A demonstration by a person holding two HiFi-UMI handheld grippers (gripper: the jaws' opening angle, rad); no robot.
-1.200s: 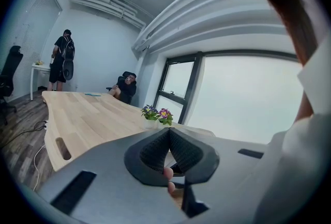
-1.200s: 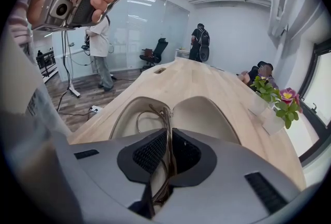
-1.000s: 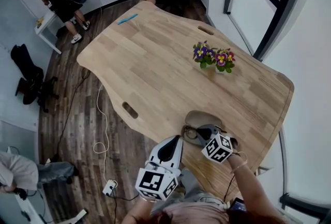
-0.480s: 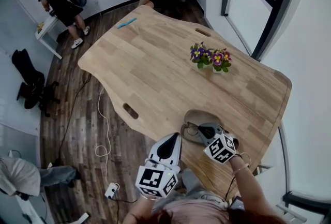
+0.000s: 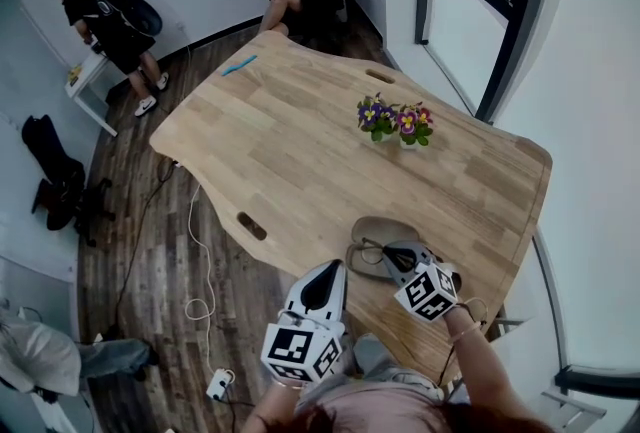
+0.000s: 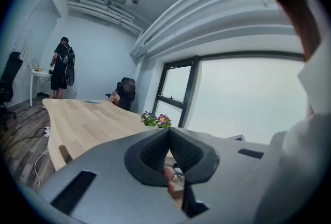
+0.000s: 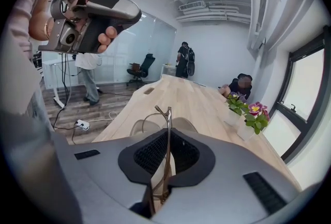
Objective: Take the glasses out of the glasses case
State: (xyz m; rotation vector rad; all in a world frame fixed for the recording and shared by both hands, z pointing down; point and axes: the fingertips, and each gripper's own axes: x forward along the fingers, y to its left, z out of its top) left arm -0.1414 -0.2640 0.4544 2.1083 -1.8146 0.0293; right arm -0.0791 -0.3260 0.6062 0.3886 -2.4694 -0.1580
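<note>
The left gripper (image 5: 333,271) is held off the near edge of the wooden table (image 5: 300,151), to the left of the case. In the left gripper view, the left gripper (image 6: 169,140) has its jaws pressed together with nothing between the pads.

The glasses case (image 5: 385,229) lies open near the table's near edge, a tan shell just ahead of the right gripper. In the right gripper view, the glasses case (image 7: 138,125) shows as two pale lobes on the wood beyond the jaws.

The right gripper (image 5: 392,253) is positioned over the near end of the case. In its own view, the right gripper (image 7: 166,145) is clamped on the glasses (image 7: 166,130): a thin gold-coloured frame part stands upright between the pads, and its upper end rises above the jaws. In the head view, the glasses (image 5: 368,249) appear only as a fine wire outline at the case; contact with the case cannot be confirmed.

A pot of purple and pink flowers (image 5: 392,117) stands farther back on the table, well apart from the case.
</note>
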